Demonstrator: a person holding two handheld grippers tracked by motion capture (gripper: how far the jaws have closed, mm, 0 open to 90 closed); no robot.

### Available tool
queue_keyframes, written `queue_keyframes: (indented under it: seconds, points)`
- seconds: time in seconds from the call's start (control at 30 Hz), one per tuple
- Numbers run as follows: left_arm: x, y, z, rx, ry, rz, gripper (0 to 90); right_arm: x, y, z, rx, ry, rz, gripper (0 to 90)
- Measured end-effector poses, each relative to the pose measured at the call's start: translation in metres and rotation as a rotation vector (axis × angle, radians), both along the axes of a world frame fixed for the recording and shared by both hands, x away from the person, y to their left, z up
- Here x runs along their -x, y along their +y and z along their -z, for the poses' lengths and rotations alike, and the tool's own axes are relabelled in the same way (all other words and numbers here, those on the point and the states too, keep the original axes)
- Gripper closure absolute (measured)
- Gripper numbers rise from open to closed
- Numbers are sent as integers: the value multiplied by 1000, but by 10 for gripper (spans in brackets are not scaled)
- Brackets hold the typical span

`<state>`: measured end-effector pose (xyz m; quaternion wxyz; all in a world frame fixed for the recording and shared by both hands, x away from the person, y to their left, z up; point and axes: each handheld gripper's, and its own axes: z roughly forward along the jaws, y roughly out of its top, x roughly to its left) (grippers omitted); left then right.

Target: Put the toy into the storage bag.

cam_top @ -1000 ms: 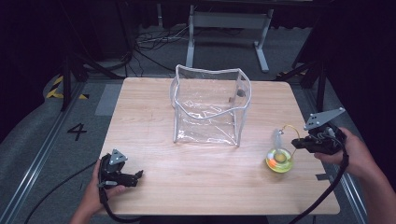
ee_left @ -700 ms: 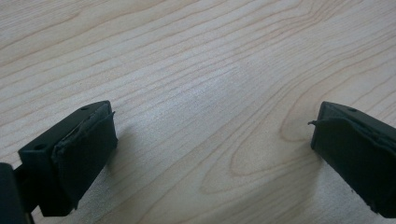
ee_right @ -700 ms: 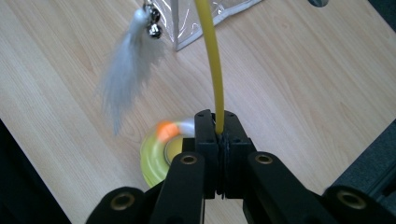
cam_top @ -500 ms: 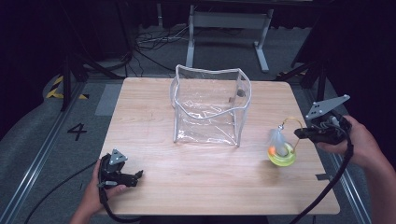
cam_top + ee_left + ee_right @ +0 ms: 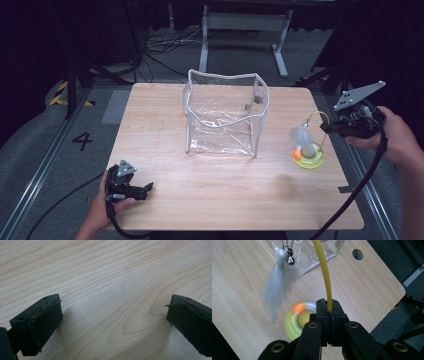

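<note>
Cat toy [image 5: 307,152] wand pinched in closed right gripper [image 5: 326,128], left gripper [image 5: 148,187] open, empty, floor numeral "4" [image 5: 82,141]

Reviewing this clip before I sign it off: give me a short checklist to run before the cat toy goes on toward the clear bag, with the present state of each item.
1. Right tool shut on the toy's yellow wire: ok.
2. Yellow-green toy base clear of the table: cannot tell; it blurs in the right gripper view.
3. Feather and bells hang free, not snagged: ok.
4. Clear bag upright with its mouth open: ok.
5. Path between toy and bag free of other things: ok.
6. Left tool open, holding nothing, low over the near left of the table away from the bag: ok.
</note>
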<state>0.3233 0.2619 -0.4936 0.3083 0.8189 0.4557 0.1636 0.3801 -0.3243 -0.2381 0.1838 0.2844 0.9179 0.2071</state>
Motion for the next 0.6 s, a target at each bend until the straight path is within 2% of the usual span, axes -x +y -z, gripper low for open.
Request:
queue_keyframes:
  seconds: [0.23, 0.37, 0.6]
  points:
    - [0, 0, 0, 0, 0, 2, 5, -9, 5, -15, 13, -8, 8, 881]
    - [0, 0, 0, -1, 0, 2, 5, -14, 9, -24, 43, -5, 3, 882]
    - [0, 0, 0, 0, 0, 1, 5, -23, 15, -40, 59, -9, 9, 881]
